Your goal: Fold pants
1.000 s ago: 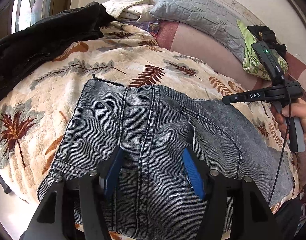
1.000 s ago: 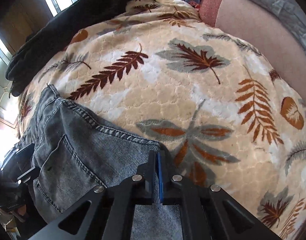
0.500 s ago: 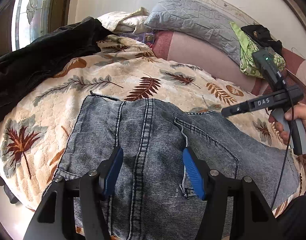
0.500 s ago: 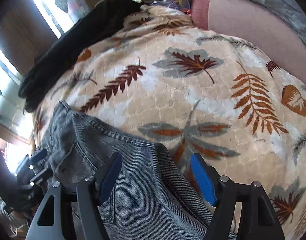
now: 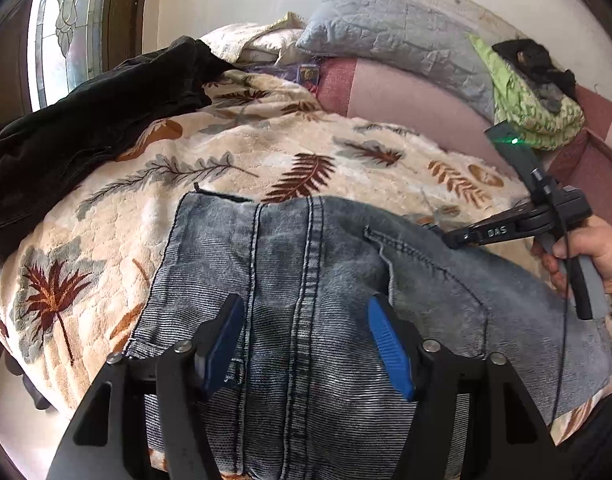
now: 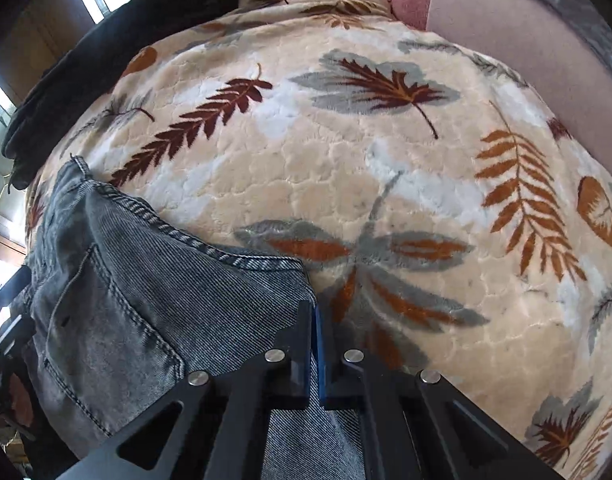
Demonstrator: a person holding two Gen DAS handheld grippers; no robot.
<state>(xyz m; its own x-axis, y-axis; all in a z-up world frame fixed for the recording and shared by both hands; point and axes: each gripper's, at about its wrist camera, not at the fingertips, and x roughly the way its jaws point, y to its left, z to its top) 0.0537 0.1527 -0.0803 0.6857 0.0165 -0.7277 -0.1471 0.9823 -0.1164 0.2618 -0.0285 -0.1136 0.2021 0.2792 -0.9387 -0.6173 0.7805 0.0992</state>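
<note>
Grey-blue jeans (image 5: pixel 306 256) lie folded on a leaf-print blanket (image 5: pixel 265 140), back pocket up. My left gripper (image 5: pixel 306 304) hovers just over the jeans' middle seams; its blue pads (image 5: pixel 386 340) stand wide apart and the jaws are opening, pressing on nothing. In the left wrist view a hand (image 5: pixel 602 248) holds my right gripper (image 5: pixel 450 236) at the jeans' far right edge. In the right wrist view my right gripper (image 6: pixel 316 312) is shut, pinching the corner edge of the jeans (image 6: pixel 145 280) against the blanket (image 6: pixel 346 160).
A dark garment (image 5: pixel 85 128) lies heaped along the blanket's far left, also the dark garment (image 6: pixel 125 32). A grey pillow (image 5: pixel 386 32), a green cloth (image 5: pixel 526 108) and a pink sheet (image 5: pixel 406 100) sit at the back. The bed's edge drops off at near left.
The right gripper opened half a second ago, sank toward the bed and has shut again on the jeans' edge. The left jaws stand slightly wider; that hand has tilted a little.
</note>
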